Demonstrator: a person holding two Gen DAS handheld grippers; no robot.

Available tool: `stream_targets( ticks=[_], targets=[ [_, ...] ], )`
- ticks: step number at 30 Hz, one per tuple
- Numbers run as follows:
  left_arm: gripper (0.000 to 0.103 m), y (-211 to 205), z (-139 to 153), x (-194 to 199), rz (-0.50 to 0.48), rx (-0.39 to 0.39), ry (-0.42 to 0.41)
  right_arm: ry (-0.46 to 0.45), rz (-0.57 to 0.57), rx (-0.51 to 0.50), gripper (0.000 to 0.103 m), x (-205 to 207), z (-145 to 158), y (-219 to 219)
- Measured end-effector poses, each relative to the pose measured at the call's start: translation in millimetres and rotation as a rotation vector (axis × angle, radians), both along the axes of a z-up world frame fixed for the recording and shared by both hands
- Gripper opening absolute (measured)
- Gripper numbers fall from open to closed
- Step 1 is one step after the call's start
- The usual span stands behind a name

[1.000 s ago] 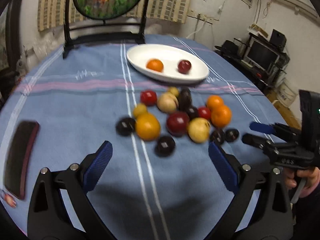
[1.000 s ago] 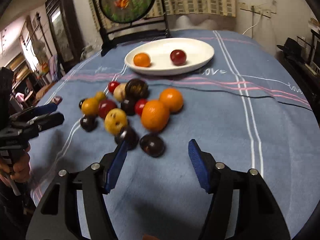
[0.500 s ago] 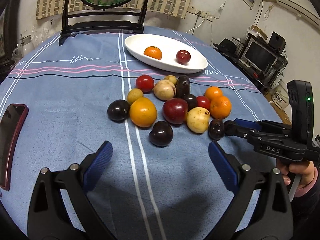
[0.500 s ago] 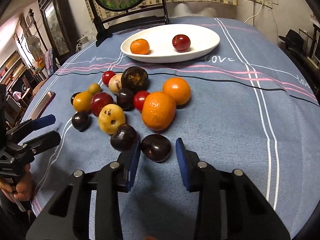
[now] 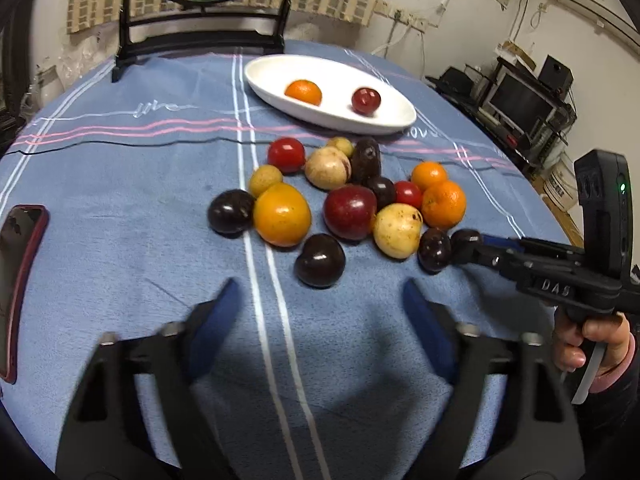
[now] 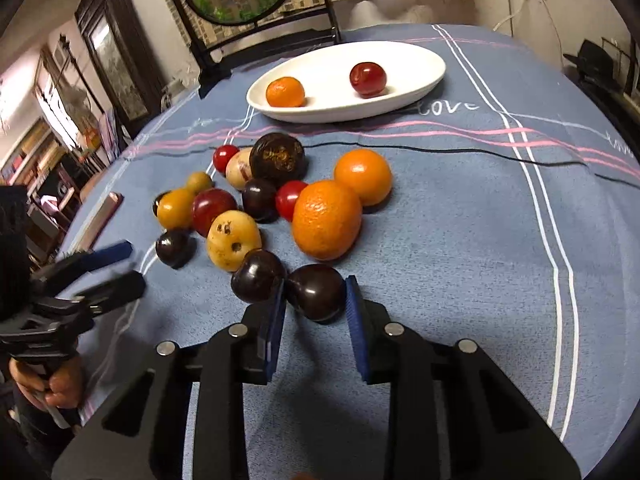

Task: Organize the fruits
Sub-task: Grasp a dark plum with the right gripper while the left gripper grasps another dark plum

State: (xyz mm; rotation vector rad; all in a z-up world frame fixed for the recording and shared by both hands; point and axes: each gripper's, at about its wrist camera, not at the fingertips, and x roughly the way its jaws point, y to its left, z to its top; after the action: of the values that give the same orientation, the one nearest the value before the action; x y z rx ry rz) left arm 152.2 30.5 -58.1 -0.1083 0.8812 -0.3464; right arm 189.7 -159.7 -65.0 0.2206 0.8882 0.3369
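A pile of oranges, red, yellow and dark fruits point(image 5: 348, 200) lies on the blue tablecloth. A white oval plate point(image 5: 272, 84) behind it holds one orange point(image 5: 303, 92) and one red fruit point(image 5: 365, 100). My right gripper point(image 6: 316, 300) is shut on a dark plum point(image 6: 316, 296) at the pile's near edge; in the left wrist view the plum point(image 5: 464, 240) sits at its tip. My left gripper point(image 5: 320, 300) is open, just short of another dark plum point(image 5: 320, 266).
A phone point(image 5: 18, 264) lies at the table's left edge. A round screen on a black stand point(image 5: 200, 36) stands behind the plate. Shelves and electronics point(image 5: 524, 104) stand off the table's right side.
My right gripper moved in to the pile and closed its fingers on the dark plum. My left gripper came a little nearer the fruits.
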Motion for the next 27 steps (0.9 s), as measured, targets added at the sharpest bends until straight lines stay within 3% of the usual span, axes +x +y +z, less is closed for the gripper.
stream_targets(
  ticks=[2, 6, 21, 23, 27],
  targets=[
    [0.046, -3, -4, 6, -0.003, -0.002, 0.028, -0.003, -0.007, 0.019, 0.03, -1, 1, -3],
    [0.045, -5, -4, 13, 0.016, -0.011, 0.033, -0.011, -0.006, 0.031, 0.03, -5, 2, -4],
    [0.041, -28, -9, 26, 0.027, 0.118, 0.052, -0.001, -0.018, 0.055, 0.03, -4, 1, -9],
    [0.033, -26, -7, 25, 0.034, 0.112, 0.046, -0.002, -0.02, 0.056, 0.03, -4, 1, -9],
    [0.031, -19, -7, 24, 0.025, 0.067, 0.049, 0.003, -0.02, 0.059, 0.03, -4, 0, -9]
  ],
)
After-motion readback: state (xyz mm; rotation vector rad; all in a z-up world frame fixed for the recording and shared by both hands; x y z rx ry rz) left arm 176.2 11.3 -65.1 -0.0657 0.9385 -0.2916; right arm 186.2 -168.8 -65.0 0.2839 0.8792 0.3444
